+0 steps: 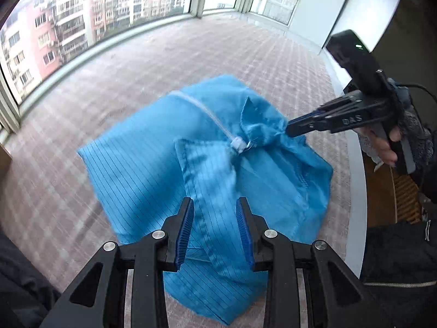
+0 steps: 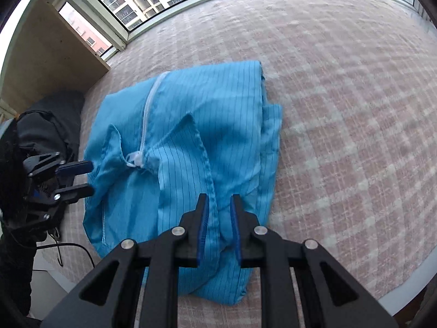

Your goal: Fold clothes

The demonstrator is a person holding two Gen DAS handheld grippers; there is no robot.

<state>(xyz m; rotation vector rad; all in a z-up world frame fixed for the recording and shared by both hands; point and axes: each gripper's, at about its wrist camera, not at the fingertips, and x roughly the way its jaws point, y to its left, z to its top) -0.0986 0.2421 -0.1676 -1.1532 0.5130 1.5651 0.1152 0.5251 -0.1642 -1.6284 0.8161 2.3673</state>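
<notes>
- My left gripper [image 1: 214,229] is hovering over the near part of the blue garment [image 1: 153,169]; its fingers [image 1: 184,232] are standing apart, and a raised fold of cloth is running up through the gap without either blue pad visibly pressing on it.
- In the right wrist view, my left gripper [image 2: 88,177] is pointing in from the left with its tips at the garment's left edge, the two fingers parted.
- My right gripper [image 2: 220,227] is standing with its fingers [image 2: 203,229] only narrowly apart, a ridge of the garment [image 2: 218,114] lying between them; I cannot tell whether the pads are clamping it.
- In the left wrist view, my right gripper [image 1: 291,129] is reaching in from the right, its tips meeting a bunched peak of cloth that is standing up beside the zipper pull [image 1: 239,145].
- The garment is lying partly folded and rumpled on the pink checked surface [image 2: 341,95]: thin dark pinstripes, a white zipper [image 2: 148,109] running down its middle, collar flaps standing up either side of the pull.
- My hand [image 1: 387,142] is gripping the right gripper's handle.
- Windows [image 1: 68,19] are running along the far side of the surface.
</notes>
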